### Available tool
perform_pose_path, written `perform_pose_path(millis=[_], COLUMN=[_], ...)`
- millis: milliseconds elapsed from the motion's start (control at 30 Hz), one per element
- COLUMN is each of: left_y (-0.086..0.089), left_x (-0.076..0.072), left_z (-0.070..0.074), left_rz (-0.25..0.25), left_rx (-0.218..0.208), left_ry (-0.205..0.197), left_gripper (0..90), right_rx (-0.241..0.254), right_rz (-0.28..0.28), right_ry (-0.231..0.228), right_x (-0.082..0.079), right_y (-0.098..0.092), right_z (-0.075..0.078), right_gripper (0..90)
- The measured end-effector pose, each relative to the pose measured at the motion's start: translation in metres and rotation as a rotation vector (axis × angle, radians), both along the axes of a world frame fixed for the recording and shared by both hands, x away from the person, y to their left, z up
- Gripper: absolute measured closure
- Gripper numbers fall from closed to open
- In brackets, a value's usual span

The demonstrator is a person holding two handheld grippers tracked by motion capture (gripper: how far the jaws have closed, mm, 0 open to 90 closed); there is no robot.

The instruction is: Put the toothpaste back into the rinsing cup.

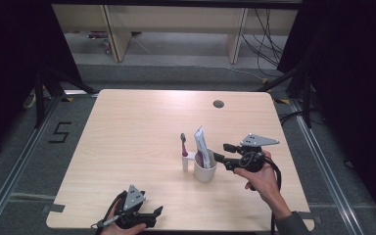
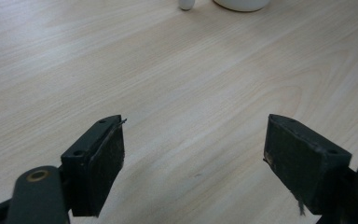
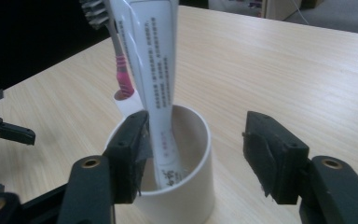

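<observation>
Tabletop (image 1: 127,137) bears one cup (image 1: 205,171), one toothbrush (image 1: 183,144), one toothpaste tube (image 1: 201,144)

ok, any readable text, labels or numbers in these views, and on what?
"5": black tape figure on the grey floor left of the light wooden table.
Small printed lines on the white toothpaste tube standing in the white round cup: blurred, unreadable.
Pink marks low on that tube: too blurred to read.
Nothing else legible.
</observation>
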State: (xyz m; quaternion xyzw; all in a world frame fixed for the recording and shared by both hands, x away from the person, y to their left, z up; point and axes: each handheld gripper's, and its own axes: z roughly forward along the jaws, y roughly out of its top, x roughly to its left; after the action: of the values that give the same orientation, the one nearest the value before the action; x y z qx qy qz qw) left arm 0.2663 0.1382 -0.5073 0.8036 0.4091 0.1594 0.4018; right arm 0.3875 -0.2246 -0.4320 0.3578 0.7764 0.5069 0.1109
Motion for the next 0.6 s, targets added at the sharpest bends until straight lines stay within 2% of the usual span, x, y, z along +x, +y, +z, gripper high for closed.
perform_pose_path(millis=[100,133,167,200,267,333,367,500,533,567,600], left_y=[0.000,0.001,0.001,0.001,0.001,0.001,0.001,0.002,0.003,0.003,0.003], left_x=[0.000,0.000,0.000,0.000,0.000,0.000,0.000,-0.001,-0.001,-0.001,-0.001], left_z=[0.000,0.001,0.001,0.000,0.000,0.000,0.000,0.001,0.001,0.001,0.001], left_rz=[-0.003,-0.012,-0.011,-0.008,-0.004,-0.004,-0.002,0.000,0.000,0.002,0.001], left_rx=[0.000,0.010,0.008,0.016,0.007,0.016,0.005,0.008,0.008,0.006,0.008], left_ry=[0.000,0.003,0.002,0.000,-0.003,0.000,0.000,0.000,0.001,0.000,0.000], left_gripper=[19.8,19.8,19.8,19.9,19.8,19.8,19.8,19.7,19.6,19.6,19.6], right_rx=[0.003,-0.007,0.005,0.000,-0.003,0.001,-0.007,-0.007,-0.006,-0.006,0.004], right_rz=[-0.021,-0.021,-0.031,-0.035,-0.048,-0.057,-0.051,-0.072,-0.068,-0.072,-0.085], right_ry=[0.014,0.001,0.033,0.022,0.031,0.050,0.024,0.052,0.030,0.031,0.053], right_x=[-0.002,-0.001,-0.003,-0.003,-0.003,-0.005,-0.004,-0.008,-0.007,-0.007,-0.009], right_y=[-0.006,-0.011,-0.012,-0.015,-0.020,-0.024,-0.027,-0.035,-0.037,-0.039,-0.039], right_z=[-0.003,-0.004,-0.004,-0.005,-0.007,-0.009,-0.010,-0.012,-0.013,-0.013,-0.013], right_gripper=[39.1,39.0,38.4,37.9,37.0,36.3,36.2,35.3,35.1,35.0,34.9])
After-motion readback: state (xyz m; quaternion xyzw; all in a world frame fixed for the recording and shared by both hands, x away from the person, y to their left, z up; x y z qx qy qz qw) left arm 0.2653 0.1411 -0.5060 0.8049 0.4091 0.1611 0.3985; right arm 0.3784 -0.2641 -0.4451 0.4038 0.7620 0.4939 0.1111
